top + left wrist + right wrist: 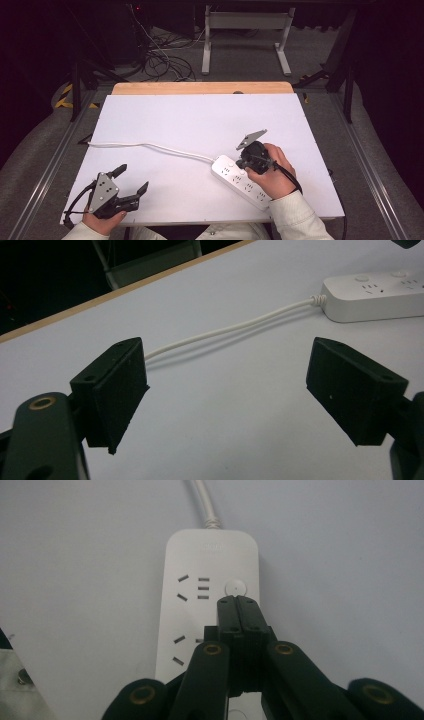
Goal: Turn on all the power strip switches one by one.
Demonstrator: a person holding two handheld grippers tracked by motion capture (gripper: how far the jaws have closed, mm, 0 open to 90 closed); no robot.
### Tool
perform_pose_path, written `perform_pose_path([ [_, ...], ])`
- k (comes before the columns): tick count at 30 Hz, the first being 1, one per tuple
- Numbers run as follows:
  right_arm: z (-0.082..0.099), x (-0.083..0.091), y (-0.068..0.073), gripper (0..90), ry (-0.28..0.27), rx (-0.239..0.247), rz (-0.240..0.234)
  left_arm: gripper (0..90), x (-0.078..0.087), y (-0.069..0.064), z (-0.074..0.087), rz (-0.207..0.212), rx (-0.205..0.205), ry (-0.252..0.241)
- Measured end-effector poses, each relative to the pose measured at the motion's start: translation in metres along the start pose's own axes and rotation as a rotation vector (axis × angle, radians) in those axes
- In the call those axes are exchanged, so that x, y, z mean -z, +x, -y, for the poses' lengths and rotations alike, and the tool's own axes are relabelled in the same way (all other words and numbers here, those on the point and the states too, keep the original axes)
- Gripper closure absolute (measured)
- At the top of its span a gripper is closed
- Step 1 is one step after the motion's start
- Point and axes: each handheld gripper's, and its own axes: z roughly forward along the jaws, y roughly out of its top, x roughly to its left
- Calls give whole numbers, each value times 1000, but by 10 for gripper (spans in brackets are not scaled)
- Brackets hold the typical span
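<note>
**Closed tool tip at the power strip's button**

Nearest, the left tool [131, 181] rests at the tabletop's [190, 120] front edge, jaws wide apart and empty. Farther right, the right tool [238, 600], jaws pressed together, points at the round button [235, 587] on the white power strip [235, 177]; its cord [150, 146] trails left.

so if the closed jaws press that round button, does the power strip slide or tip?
Probably neither. The power strip lies flat and long on the white table, so tipping seems unlikely. The right gripper, shut, points down at the button, so force goes mostly downward. Smooth plastic on a smooth top could skid if pushed sideways; its limp cable would hardly resist.
</note>
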Motion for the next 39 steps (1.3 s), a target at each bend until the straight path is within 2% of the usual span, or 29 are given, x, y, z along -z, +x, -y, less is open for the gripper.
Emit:
perform_pose_path([
  [2, -1, -4, 0, 900, 16, 6, 3, 169, 1, 0, 0, -1, -2, -1],
  [3, -1, -5, 1, 900, 14, 2, 1, 169, 0, -1, 0, 1, 6, -5],
  [11, -5, -9, 0, 900, -1, -15, -13, 169, 0, 0, 0, 1, -2, 1],
  [22, -21, -21, 0, 900, 22, 4, -21, 169, 0, 0, 0, 4, 8, 1],
  [25, -23, -27, -1, 900, 36, 7, -21, 169, 0, 0, 0, 1, -1, 1],
  [33, -22, -36, -7, 900, 51, -14, -20, 169, 0, 0, 0, 3, -2, 1],
  [39, -22, -41, -8, 900, 69, -10, -23, 169, 0, 0, 0, 2, -2, 1],
])
